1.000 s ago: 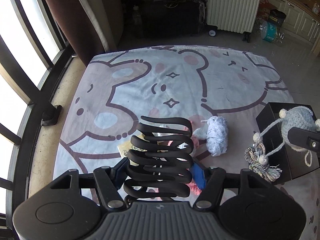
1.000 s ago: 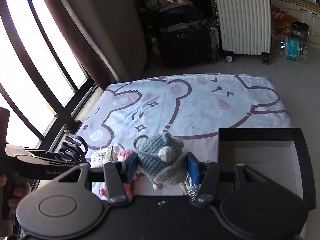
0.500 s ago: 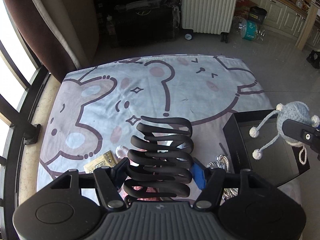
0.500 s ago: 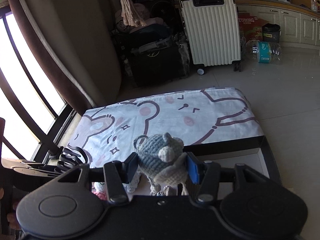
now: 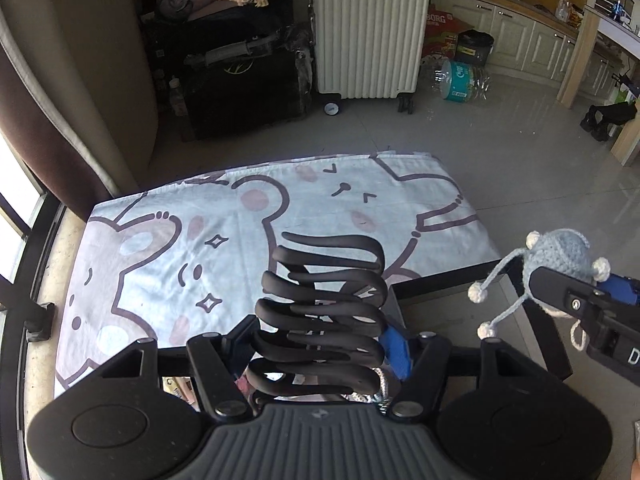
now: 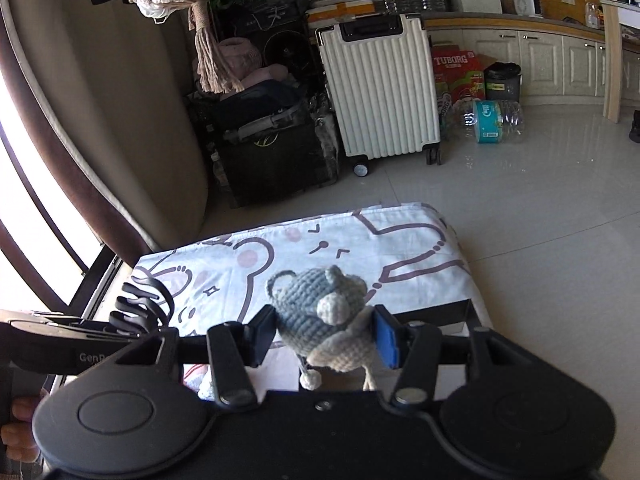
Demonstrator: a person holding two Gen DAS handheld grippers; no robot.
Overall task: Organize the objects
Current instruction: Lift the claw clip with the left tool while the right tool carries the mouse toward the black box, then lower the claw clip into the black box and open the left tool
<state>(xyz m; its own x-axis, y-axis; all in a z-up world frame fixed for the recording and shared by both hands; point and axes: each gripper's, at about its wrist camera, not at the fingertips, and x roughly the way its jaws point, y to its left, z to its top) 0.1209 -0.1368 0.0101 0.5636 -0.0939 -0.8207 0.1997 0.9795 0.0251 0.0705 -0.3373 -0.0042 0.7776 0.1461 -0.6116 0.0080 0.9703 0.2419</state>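
The left gripper [image 5: 320,344] has its jaws clamped on a black wavy hair claw clip [image 5: 320,316], held up above the cartoon bear sheet [image 5: 224,216]. At its 3 o'clock, the right gripper [image 6: 322,338] has its jaws pinched on a grey-blue crocheted mouse [image 6: 320,312], whose bobbled strings dangle over the open black box [image 5: 448,280]. A white ribbed suitcase [image 6: 380,80] stands at 12 o'clock.
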